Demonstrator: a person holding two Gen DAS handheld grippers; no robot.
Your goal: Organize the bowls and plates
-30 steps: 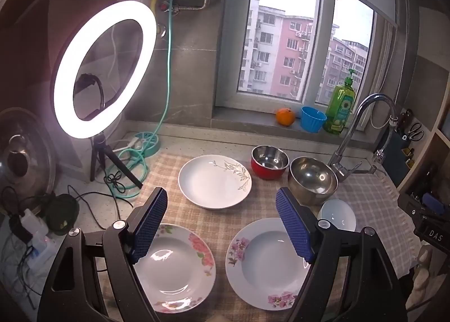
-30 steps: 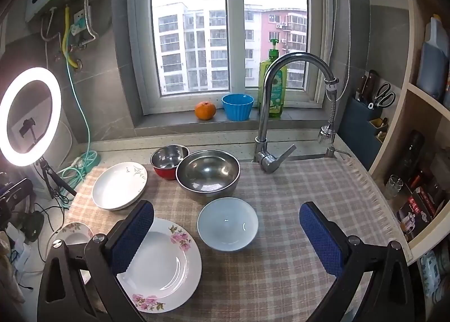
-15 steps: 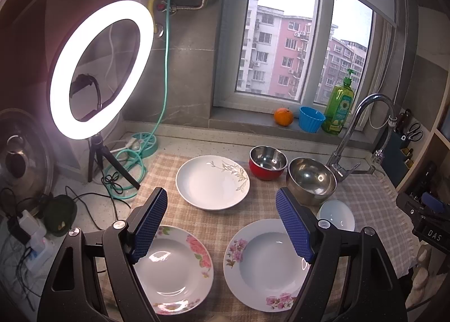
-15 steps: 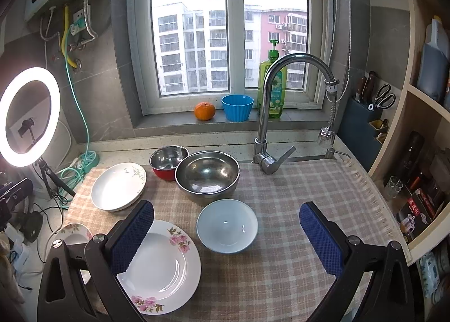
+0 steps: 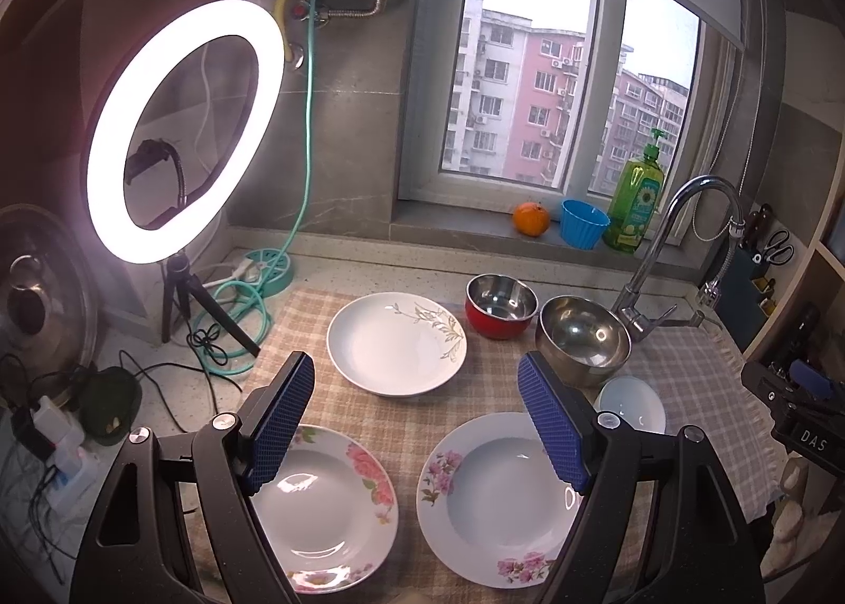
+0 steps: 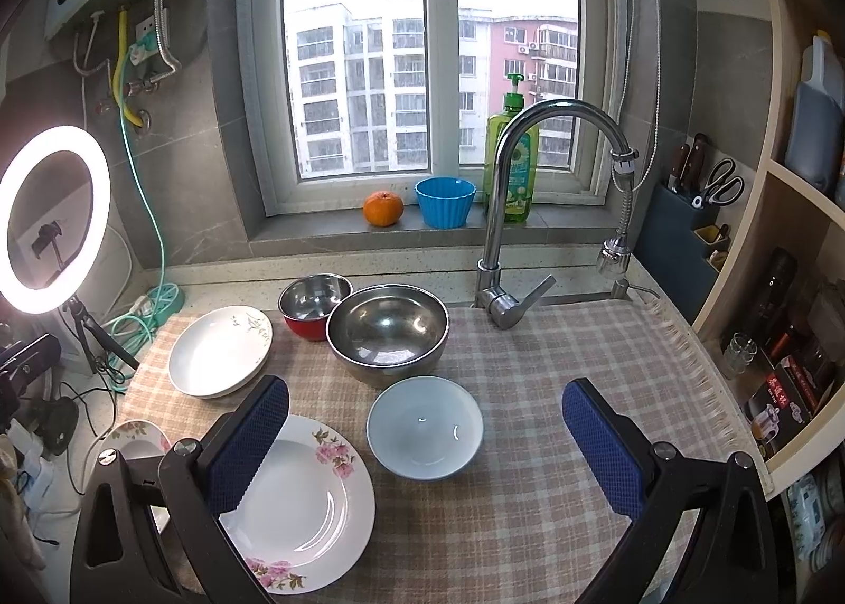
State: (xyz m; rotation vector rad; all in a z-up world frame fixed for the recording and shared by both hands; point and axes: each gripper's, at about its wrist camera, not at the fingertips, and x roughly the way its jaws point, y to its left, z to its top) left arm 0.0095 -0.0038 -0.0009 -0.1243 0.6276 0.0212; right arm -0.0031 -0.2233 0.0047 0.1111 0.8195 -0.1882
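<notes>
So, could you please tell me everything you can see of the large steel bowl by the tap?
The large steel bowl looks like polished stainless metal, round and deep, with a thin rolled rim and bright glints inside. It stands upright and looks empty on the checked cloth, left of the tap's base. The smaller red bowl sits close behind it to the left, and the pale bowl just in front; whether they touch is unclear.

Colours and patterns, counter as I see it

Checked beige cloth (image 6: 528,393); pink-flowered white plate (image 6: 301,498) lower left; pale blue bowl (image 6: 425,427) centre; red-sided steel bowl (image 6: 311,300); blue cup (image 6: 444,201), orange fruit (image 6: 383,208) on sill.
</notes>
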